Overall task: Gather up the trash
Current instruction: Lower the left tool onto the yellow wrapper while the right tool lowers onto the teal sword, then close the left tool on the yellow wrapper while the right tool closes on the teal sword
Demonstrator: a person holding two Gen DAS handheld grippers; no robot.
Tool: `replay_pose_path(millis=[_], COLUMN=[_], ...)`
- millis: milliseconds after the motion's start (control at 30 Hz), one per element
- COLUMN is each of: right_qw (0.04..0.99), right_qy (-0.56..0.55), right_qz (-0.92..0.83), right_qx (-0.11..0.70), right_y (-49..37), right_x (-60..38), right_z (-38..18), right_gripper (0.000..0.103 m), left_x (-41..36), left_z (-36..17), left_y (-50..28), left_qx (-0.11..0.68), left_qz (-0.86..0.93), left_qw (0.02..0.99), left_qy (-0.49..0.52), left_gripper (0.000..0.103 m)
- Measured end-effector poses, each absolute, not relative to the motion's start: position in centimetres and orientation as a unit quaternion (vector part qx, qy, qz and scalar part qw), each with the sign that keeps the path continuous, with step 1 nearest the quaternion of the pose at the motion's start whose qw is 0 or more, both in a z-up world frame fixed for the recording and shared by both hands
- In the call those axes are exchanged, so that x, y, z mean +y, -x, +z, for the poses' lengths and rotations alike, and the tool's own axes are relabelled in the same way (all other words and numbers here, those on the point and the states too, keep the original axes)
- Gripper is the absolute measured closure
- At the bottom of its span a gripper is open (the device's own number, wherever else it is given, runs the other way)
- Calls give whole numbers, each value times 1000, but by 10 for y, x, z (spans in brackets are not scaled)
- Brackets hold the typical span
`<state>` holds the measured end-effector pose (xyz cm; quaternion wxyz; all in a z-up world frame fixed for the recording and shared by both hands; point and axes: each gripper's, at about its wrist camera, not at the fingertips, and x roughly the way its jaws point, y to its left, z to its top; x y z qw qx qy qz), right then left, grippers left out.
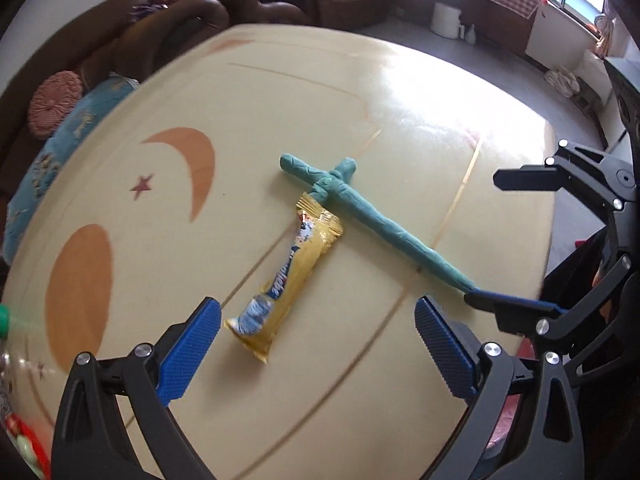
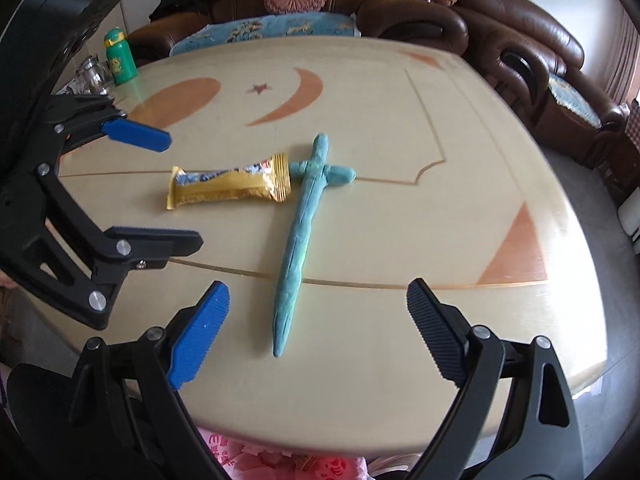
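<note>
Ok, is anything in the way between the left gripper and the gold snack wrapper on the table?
Nothing visible. The open left gripper hangs above the gold foil snack wrapper, with only bare beige table between. The teal clay sword touches the wrapper's far end only.

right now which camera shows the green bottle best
The right wrist view: the green bottle stands whole and upright at the far left edge of the table, beside glassware. The left wrist view catches only a blurred green sliver at its left border, too cut off to identify alone.
</note>
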<state>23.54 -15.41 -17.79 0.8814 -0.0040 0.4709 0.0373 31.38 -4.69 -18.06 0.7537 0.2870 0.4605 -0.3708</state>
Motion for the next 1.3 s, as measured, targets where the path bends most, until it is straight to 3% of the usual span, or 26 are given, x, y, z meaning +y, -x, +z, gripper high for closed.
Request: replay_pose_path(millis=[267,433,567,733,967,1067,1133,1167,1300], right_qw=[872,870,870,865,834,821,813,810,799], right_qy=[10,18,21,29,56,61,64,65,74], right_qz=[41,41,44,58,89,96,97,96,106], right_qx=[487,490,491,497,542,559,570,575,588], right_y=[-253,-258,-260,-260,-281,-289,-295,-298,-303], right_x=[-147,-146,-146,-143,-138,-141,-148,-152,-153], right_z=[-201,-211,-210,-205,-202,-200,-198,-198,-198], right_gripper=[15,16,18,40,46,62,83,86,87], left_x=[-51,-53,-52,-57,-56,-63,-66,-68,-71], left_z=[-207,-220,-222,-223,-221,-217,-216,-216,-215], left_y=[-343,-352,-360,-360,-359,-361,-362,-364,-366], left_qx=[483,499,503,505,510,516,521,523,530], left_qz=[-405,-406,-415,-419,-425,-427,-427,-426,-418], left_qw=[720,700,693,686,673,664,658,656,654], left_qy=[-290,-310,-306,-314,-326,-333,-337,-339,-343], left_gripper=[12,28,35,36,44,51,57,58,64])
